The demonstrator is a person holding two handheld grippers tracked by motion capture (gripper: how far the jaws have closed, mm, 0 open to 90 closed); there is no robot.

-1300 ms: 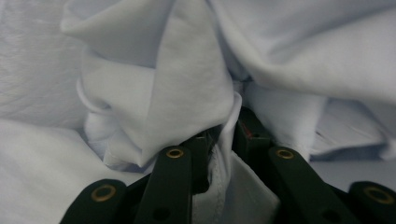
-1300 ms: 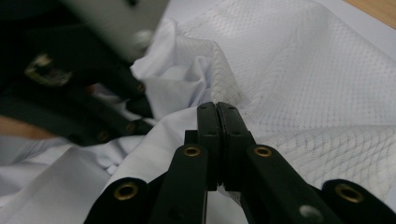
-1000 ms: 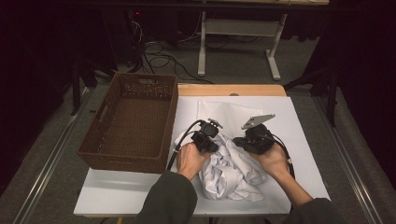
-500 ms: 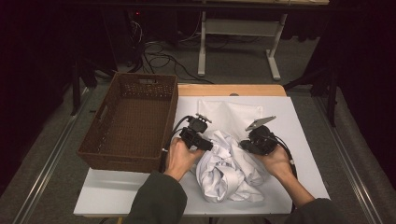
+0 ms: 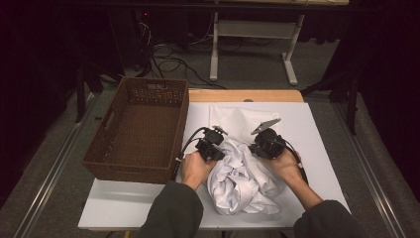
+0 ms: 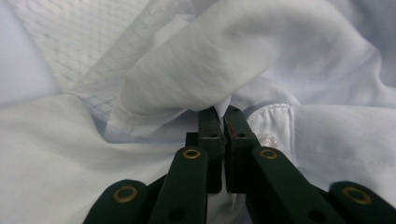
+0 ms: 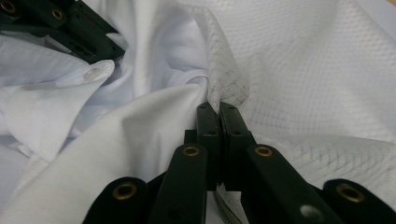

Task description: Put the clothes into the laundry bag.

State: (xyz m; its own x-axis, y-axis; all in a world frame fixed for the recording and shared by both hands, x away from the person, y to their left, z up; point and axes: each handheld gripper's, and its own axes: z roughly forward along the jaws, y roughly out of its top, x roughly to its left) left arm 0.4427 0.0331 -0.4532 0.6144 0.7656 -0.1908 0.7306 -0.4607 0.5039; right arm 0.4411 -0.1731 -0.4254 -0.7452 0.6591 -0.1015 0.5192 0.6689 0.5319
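Dim room, grey carpet, white table frame at back; white tabletop point(image 5: 317, 148) up front on wooden bench. Brown woven wicker basket point(image 5: 138, 134), rectangular, sitting on table's left side, nothing inside. Crumpled white cotton shirt point(image 5: 242, 186) heaped at table centre-front, between both hands, just right of basket. White mesh laundry bag point(image 5: 233, 121) lying flat behind shirt, near edge pulled into the heap.

Left gripper point(image 6: 221, 114) clamped on a fold of shirt cloth, jaws having just closed further within the last half second, fabric pinched between the tips; clear button point(image 6: 267, 139) on placket just beside right jaw. Seen from above at shirt's left edge point(image 5: 214, 147).

Right gripper point(image 7: 218, 108) clamped too, tips nipping rim of mesh bag where it meets shirt fabric. Seen from above at shirt's right edge point(image 5: 262, 146). Other gripper's black links at top-left of right gripper view, close by.

Handling judgement: shirt light, limp, zero stiffness, will drape and slide out of a shallow pinch; not fragile, buttons could snag mesh. Mesh thin, stretchy, rougher, grips better. Best holds likely doubled seams: collar, placket or cuff for shirt, hemmed mouth for bag. Single-layer pinch risks slipping. Likely step: opening bag mouth and feeding shirt in.
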